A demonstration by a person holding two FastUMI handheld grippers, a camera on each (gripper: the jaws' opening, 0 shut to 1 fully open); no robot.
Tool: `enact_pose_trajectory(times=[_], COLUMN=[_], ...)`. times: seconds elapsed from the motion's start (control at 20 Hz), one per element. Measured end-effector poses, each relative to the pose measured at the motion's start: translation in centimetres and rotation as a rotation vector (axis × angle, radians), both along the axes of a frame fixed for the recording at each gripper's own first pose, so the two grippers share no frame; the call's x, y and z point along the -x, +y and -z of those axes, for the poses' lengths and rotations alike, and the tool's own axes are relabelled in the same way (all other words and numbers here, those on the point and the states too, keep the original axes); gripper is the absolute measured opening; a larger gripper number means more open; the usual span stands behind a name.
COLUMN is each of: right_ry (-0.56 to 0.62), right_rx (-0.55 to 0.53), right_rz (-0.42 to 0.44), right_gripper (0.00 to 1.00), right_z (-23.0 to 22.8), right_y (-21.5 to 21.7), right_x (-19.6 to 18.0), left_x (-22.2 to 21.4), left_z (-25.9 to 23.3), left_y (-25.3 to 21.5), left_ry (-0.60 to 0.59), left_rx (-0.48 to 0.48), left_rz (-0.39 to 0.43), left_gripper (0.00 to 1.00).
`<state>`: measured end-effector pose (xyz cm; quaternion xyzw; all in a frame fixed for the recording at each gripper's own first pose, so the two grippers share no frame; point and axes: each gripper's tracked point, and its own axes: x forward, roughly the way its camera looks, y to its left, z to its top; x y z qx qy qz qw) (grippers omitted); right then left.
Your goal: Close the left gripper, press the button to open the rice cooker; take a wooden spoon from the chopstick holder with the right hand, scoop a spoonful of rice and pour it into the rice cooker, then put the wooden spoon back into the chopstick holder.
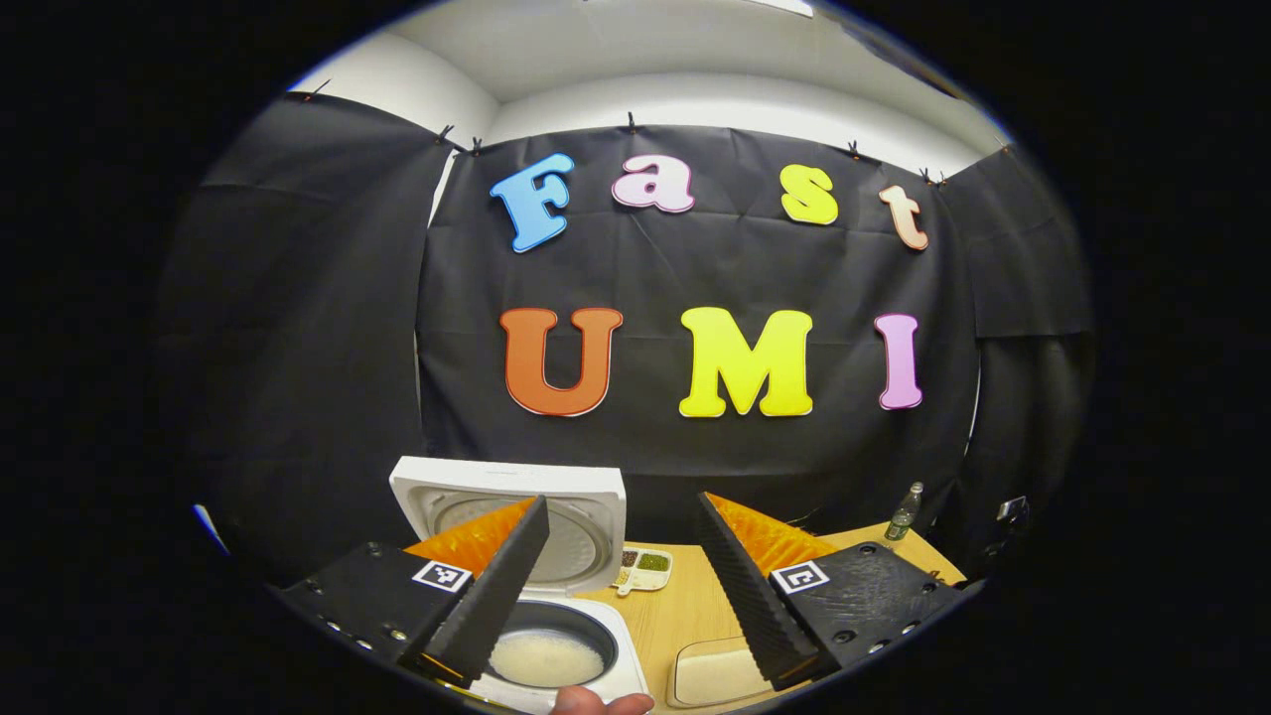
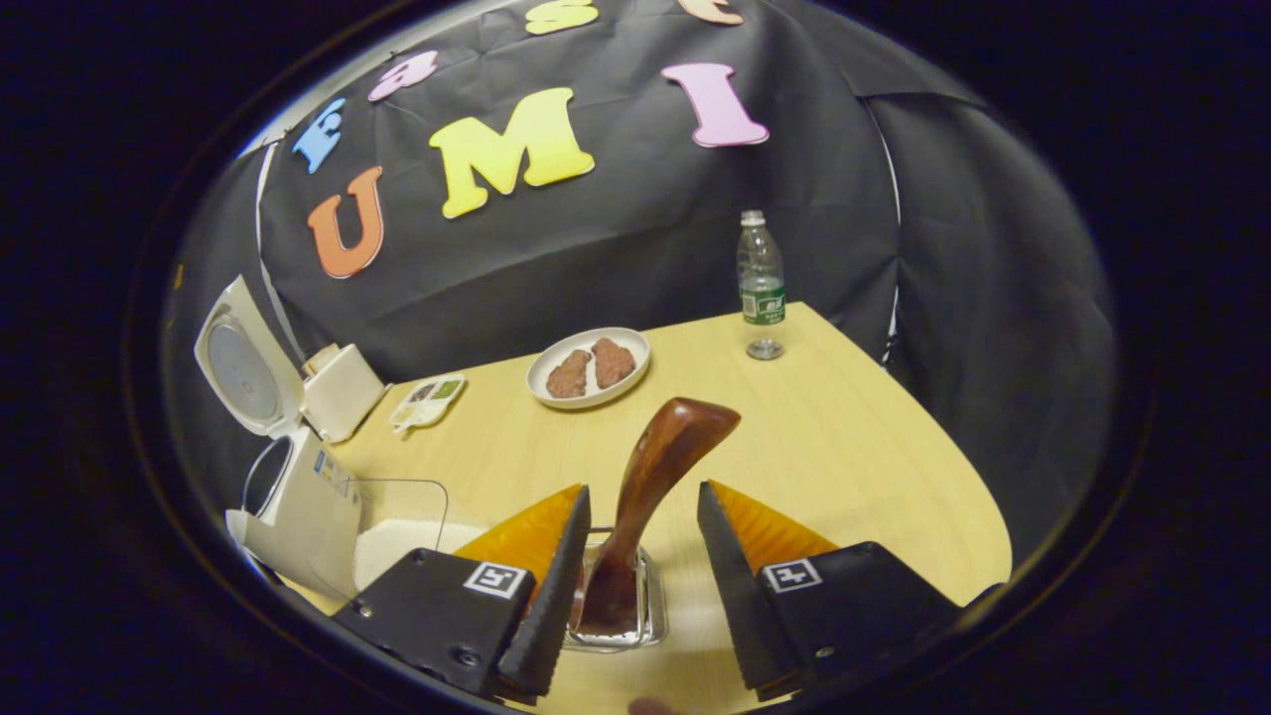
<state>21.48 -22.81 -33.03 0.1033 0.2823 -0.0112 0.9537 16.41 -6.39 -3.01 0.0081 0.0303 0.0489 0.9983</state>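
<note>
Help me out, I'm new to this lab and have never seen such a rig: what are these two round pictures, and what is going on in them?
A person holds a two-finger tool in each hand; a camera rides on each, looking forward along its jaws.

In the left gripper view, the left gripper is open, holding nothing, above the rice cooker, whose lid stands up, rice inside.

In the right gripper view, the right gripper is open around a wooden spoon, which stands in a clear holder; the jaws do not touch it.

On the wooden table: a plate of food, a water bottle and a clear container of rice.
</note>
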Motion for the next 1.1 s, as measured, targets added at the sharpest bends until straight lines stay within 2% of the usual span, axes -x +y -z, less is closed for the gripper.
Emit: enact_pose_trajectory(times=[0.05,0.15,0.25,0.3,0.5,0.7,0.95,1.1], right_ry=[0.014,0.026,0.022,0.027,0.038,0.025,-0.098,-0.172], right_rx=[-0.015,-0.034,-0.037,-0.036,-0.068,-0.031,0.130,0.188], right_rz=[-0.009,-0.026,-0.029,-0.026,-0.011,0.025,0.071,0.060], right_gripper=[0.69,0.53,0.41,0.31,0.18,0.11,0.10,0.11], right_z=[0.5,0.9,0.8,0.8,0.3,-1.6,-8.4,-12.9], right_y=[0.4,0.7,0.8,0.8,1.6,2.0,2.5,5.5], right_x=[-0.1,-0.4,-0.5,-0.5,-0.2,0.3,0.6,0.9], left_x=[-0.2,-0.3,-0.5,-0.5,0.1,1.6,3.8,5.3], left_z=[0.1,0.7,1.1,1.2,0.8,0.6,1.4,1.7], left_y=[-0.1,-0.7,-1.0,-1.0,0.4,2.4,5.2,7.3], left_ry=[0.002,0.015,0.024,0.028,0.021,0.022,0.028,0.028], left_rx=[0.004,0.018,0.011,0.006,0.015,0.031,0.046,0.049], left_rz=[-0.011,-0.012,-0.004,-0.001,-0.021,-0.038,-0.039,-0.040], left_gripper=[0.94,0.95,0.95,0.94,0.94,0.94,0.94,0.94])
